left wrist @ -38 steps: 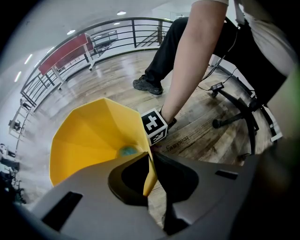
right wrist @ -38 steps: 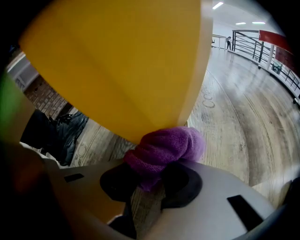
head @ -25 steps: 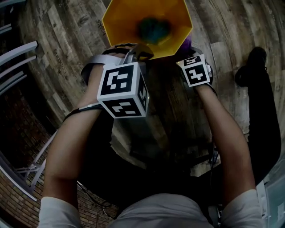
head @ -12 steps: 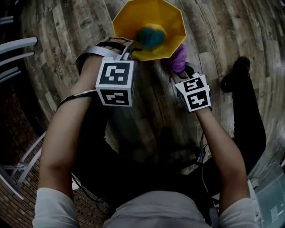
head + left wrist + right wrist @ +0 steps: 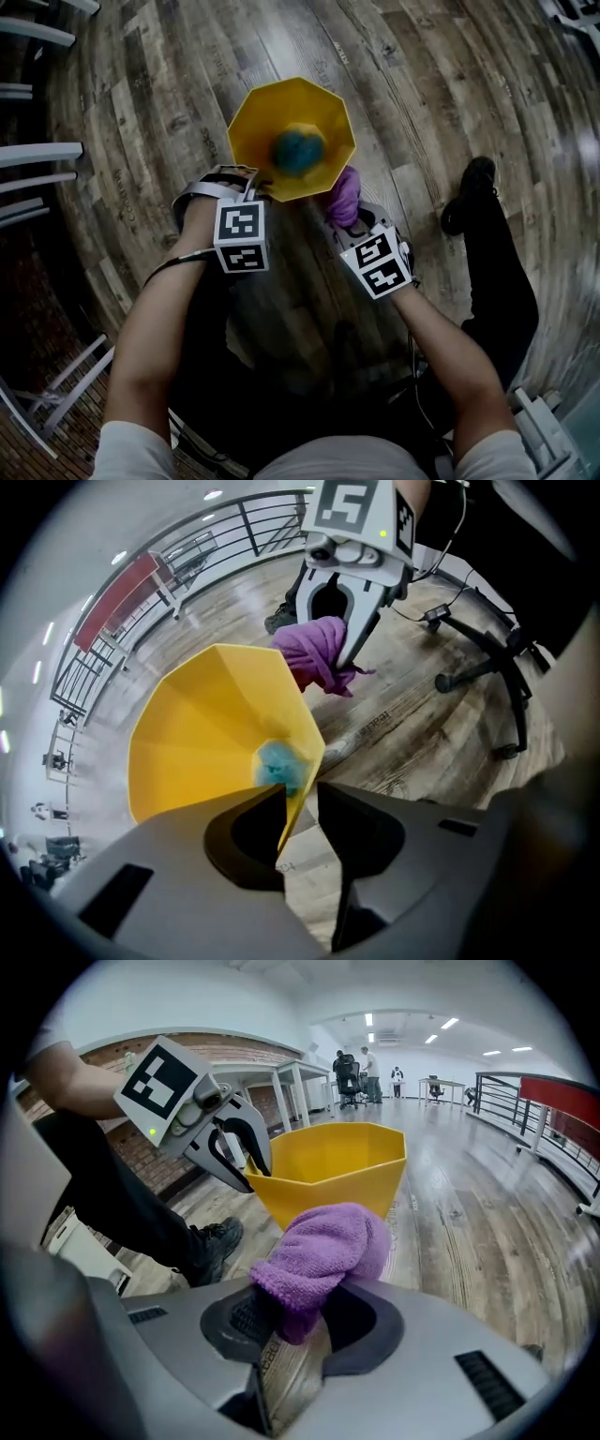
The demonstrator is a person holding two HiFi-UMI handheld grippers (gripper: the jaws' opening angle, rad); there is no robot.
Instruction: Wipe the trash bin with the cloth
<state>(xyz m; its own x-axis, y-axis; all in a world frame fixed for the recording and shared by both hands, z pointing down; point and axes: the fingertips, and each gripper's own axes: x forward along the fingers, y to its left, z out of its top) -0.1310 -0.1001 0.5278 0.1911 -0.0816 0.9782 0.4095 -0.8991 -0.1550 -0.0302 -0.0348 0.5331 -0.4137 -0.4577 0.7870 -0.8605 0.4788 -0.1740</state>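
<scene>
Down-pointing left claw [image 5: 300, 801], just narrowing, loosely straddles bin rim [image 5: 310, 731]; right claw [image 5: 291, 1314] clenches cloth [image 5: 325, 1249] (purple).

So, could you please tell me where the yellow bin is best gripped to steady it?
Take the yellow bin by its thin rim wall, coming down from above: it stands upright and open, so one jaw fits inside, one outside.

I wear pale short sleeves [image 5: 127, 450], dark trousers [image 5: 511, 300] and a black shoe [image 5: 466, 195]. Behind the grey left gripper's [image 5: 300, 799] black-and-white marker cube [image 5: 241, 236], a thin dark cable [image 5: 173, 264] crosses my forearm. The right gripper [image 5: 286, 1321] bears a matching cube [image 5: 377, 262].
</scene>
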